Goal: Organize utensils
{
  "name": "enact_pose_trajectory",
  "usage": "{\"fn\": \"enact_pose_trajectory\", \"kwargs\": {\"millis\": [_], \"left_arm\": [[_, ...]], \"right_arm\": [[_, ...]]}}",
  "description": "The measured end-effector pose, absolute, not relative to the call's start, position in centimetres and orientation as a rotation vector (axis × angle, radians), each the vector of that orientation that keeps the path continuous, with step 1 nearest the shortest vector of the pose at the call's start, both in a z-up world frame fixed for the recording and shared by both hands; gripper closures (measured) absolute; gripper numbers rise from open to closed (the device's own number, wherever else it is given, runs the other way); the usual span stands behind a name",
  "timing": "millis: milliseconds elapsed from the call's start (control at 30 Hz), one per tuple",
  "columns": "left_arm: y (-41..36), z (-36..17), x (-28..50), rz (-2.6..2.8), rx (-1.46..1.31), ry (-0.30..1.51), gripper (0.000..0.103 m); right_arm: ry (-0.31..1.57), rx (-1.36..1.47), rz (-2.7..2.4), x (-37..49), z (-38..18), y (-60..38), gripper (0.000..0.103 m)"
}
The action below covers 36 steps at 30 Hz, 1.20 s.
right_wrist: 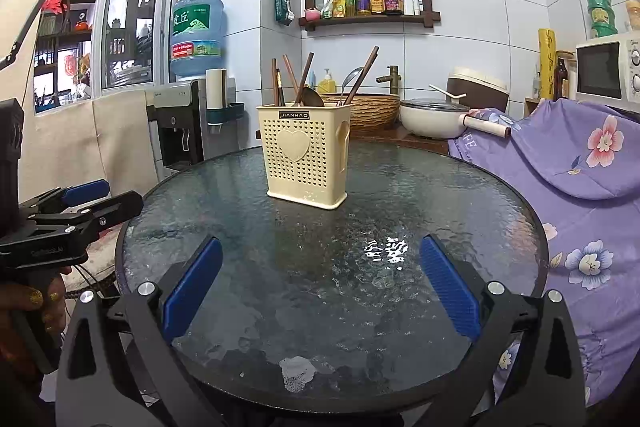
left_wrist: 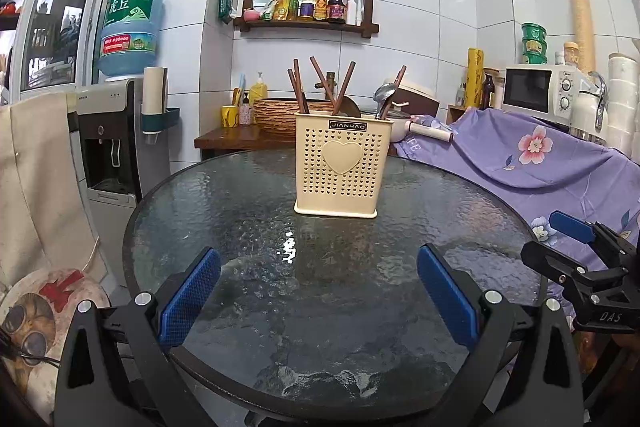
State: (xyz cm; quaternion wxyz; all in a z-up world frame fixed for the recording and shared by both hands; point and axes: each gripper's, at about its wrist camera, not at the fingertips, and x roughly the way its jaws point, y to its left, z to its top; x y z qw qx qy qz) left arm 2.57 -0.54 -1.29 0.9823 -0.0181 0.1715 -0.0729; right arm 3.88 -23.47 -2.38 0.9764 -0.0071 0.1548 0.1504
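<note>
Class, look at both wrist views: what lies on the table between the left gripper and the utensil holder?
Nothing: only bare glass table lies between the open left gripper and the utensil holder. Both views show it.

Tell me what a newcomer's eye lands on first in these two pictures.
First the cream utensil holder with a heart on its front, standing upright on the far half of the round glass table, with brown chopsticks and a metal spoon sticking out of its top. Next, the left gripper and right gripper, both open and holding nothing, over the table's near edge. To the right, a purple flowered cloth draws the eye.
</note>
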Motion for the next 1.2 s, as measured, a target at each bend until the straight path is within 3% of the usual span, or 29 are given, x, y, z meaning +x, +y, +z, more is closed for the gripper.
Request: {"fn": "enact_pose_trajectory", "kwargs": {"millis": [1200], "left_arm": [[-0.81,-1.69,2.77,-0.144,-0.013,0.375,0.006]], "right_arm": [[0.326,-0.015,0.302,3.99,-2.76,-23.15,0.006]]}}
